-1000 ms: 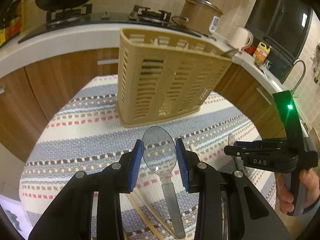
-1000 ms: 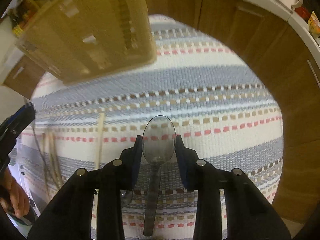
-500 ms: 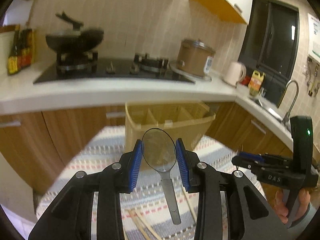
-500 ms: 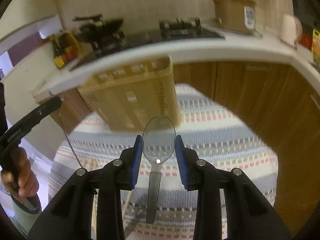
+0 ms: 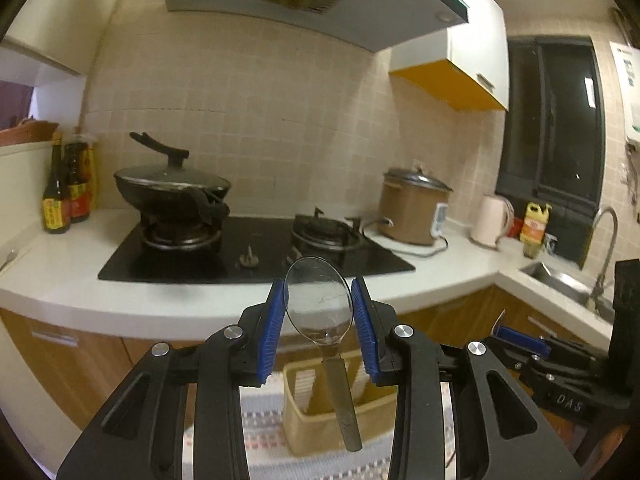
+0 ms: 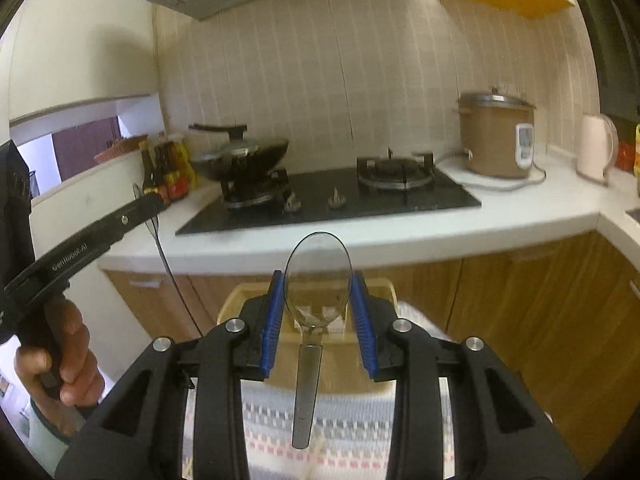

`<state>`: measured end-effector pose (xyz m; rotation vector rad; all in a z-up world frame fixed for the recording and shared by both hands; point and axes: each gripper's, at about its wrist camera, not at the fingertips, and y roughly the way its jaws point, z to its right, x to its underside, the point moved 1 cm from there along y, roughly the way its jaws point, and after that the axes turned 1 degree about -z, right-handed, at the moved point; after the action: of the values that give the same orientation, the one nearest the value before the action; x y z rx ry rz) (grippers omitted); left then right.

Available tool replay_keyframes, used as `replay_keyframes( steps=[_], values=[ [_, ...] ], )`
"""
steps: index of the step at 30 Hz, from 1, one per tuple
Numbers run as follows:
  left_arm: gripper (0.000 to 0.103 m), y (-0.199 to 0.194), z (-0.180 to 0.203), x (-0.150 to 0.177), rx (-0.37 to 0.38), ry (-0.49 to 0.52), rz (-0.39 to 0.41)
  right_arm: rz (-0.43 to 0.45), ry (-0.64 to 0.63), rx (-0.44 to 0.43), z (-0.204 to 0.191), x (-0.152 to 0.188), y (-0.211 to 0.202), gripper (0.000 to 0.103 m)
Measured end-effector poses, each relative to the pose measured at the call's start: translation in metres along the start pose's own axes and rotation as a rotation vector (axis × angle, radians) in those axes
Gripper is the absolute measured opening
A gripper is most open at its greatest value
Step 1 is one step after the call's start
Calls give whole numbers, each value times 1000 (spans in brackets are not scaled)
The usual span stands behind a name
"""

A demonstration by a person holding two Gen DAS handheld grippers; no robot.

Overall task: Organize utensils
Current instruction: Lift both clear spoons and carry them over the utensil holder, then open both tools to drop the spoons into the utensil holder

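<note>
Left gripper (image 5: 319, 332) is clamping a clear plastic spoon (image 5: 320, 308) by the bowl, blue pads (image 5: 273, 330) pressing both sides, handle hanging down toward the beige utensil basket (image 5: 320, 428) sitting on the striped cloth (image 5: 260, 432) below. Right gripper (image 6: 318, 320) is gripping a second clear spoon (image 6: 318, 284) the same way, bowl up between its pads, handle dangling over the same basket (image 6: 236, 304). Both tools are being held up level, facing the counter (image 5: 80, 296). Behind: black hob (image 5: 256, 256) carrying a lidded wok (image 5: 172, 188), brown rice cooker (image 5: 414, 212) to its right, sauce bottles (image 5: 66, 192) at far left.
</note>
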<state>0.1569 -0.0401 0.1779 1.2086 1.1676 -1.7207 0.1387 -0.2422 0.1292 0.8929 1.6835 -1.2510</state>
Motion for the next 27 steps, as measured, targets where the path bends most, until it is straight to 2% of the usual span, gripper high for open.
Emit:
replay_keyframes(
  steps=[4,8,11,14,18,22,27],
  values=[
    [32,12,-6,-11,-29,-10,46,77,34,7,2,-23,8,30],
    [32,23,-8,-17,-61,7,88,162,69,53,13,-42,17,30],
    [32,34,-7,-12,-82,35,98,181,85,86,23,-46,29,30],
    [32,48,-8,-3,-75,53,107,193,74,150,31,-41,47,30],
    [32,65,-11,16,-74,73,112,163,68,179,41,-29,70,30],
    [32,79,-11,34,-83,94,101,147,85,193,51,-18,81,30],
    [32,89,-18,48,-55,65,57,126,69,190,51,-5,87,30]
  ],
)
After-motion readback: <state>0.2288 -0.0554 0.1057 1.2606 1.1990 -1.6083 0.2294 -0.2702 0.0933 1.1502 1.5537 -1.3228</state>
